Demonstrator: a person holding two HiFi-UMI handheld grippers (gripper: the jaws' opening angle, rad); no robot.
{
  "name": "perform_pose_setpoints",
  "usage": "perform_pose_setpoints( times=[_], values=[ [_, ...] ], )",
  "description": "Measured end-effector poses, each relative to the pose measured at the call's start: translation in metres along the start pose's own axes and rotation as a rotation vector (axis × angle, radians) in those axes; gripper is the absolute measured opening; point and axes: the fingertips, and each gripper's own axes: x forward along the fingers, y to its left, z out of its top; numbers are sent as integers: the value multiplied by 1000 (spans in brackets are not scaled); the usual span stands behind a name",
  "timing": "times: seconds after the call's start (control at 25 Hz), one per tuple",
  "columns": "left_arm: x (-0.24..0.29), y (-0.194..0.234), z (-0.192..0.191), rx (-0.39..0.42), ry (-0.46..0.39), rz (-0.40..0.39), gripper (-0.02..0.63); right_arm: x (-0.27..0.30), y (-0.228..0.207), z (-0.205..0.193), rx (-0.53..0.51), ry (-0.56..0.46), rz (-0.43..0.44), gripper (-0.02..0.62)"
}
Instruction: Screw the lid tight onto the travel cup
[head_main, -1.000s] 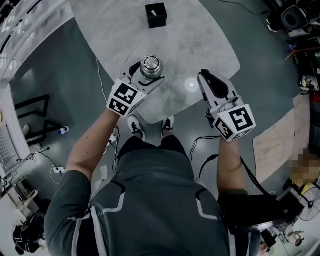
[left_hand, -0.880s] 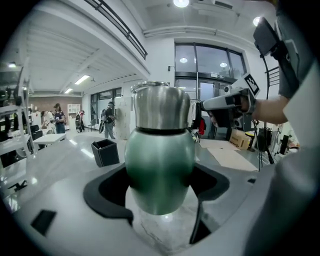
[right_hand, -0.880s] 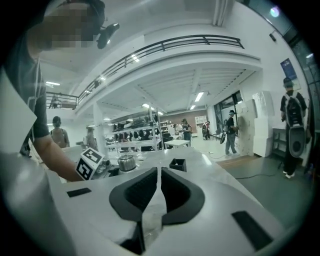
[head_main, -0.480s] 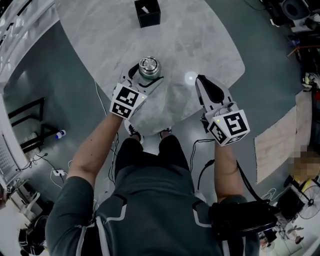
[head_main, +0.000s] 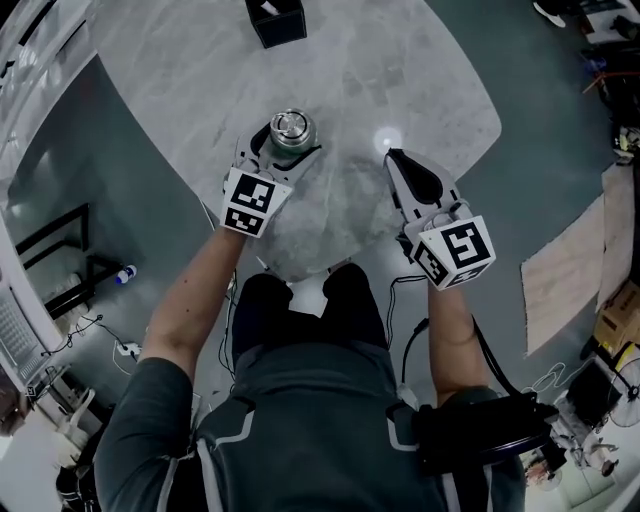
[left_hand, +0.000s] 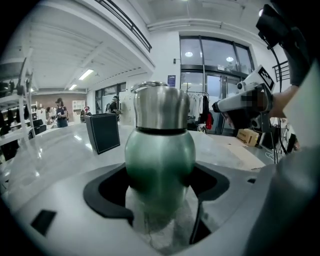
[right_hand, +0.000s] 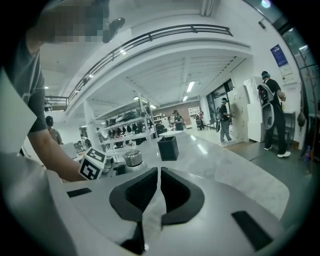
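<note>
Left gripper (head_main: 283, 152) fingers (left_hand: 107, 192) pinch green steel-lidded travel cup (left_hand: 160, 155); right gripper (head_main: 394, 160) right of cup, apart, fingers pressed together, empty.

Head view has swung: table (head_main: 430, 70) takes more of frame, near-right edge now further out. Black box (head_main: 275, 20) has slid up and left, now cut by top edge. Travel cup (head_main: 290, 128) sits slightly higher and further left in frame.

R gripper (head_main: 393, 157) has come fwd. Earlier along table's near edge, now over the top, tips just beside bright light spot (head_main: 388, 139). Its jaws have narrowed: now almost together, nothing betw. them.
</note>
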Motion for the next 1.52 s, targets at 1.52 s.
perform_pose_setpoints(
  times=[1.52],
  values=[
    [-106, -42, 45, -75, -16, -19, 402, -63, 36, 64, -10, -40, -14, 41]
  ],
)
